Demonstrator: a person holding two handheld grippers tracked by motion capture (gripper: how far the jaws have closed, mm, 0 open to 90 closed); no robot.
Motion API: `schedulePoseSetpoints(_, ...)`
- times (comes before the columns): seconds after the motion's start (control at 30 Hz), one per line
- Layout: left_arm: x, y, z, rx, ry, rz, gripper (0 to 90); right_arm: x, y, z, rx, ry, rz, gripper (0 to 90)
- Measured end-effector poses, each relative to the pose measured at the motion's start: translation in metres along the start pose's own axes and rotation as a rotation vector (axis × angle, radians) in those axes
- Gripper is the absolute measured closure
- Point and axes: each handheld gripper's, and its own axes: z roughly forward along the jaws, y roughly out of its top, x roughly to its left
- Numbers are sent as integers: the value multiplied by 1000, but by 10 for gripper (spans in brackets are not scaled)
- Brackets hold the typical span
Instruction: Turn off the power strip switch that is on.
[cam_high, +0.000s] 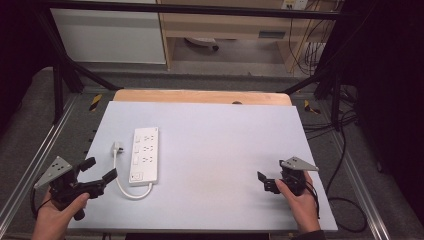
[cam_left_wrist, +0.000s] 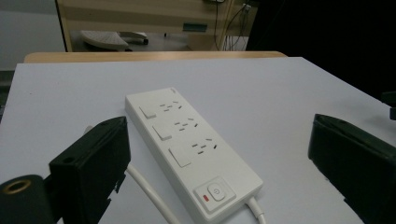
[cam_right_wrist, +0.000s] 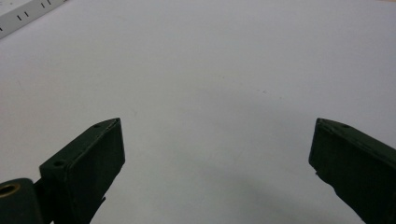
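Observation:
A white power strip (cam_high: 145, 155) with three socket rows and a power button lies flat on the left part of the pale board (cam_high: 225, 140). Its white cable (cam_high: 127, 190) loops round to a plug (cam_high: 117, 147) beside it. My left gripper (cam_high: 101, 168) is held at the front left corner, open and apart from the strip. In the left gripper view the power strip (cam_left_wrist: 191, 140) lies just ahead, between the spread jaws of my left gripper (cam_left_wrist: 219, 123). My right gripper (cam_high: 267, 181) is open at the front right over bare board. In its own view my right gripper (cam_right_wrist: 218, 125) holds nothing.
A wooden table edge (cam_high: 200, 96) runs behind the board. Black frame posts (cam_high: 57, 85) stand at both sides. Cables (cam_high: 345, 150) trail on the floor to the right. A corner of the power strip (cam_right_wrist: 23, 14) shows far off in the right gripper view.

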Motion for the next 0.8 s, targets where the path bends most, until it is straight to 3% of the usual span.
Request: schedulePoseSetpoints(0.8,-4,20,13,5,-2,35,60,-1,0,-1,-3,-4,7,42)
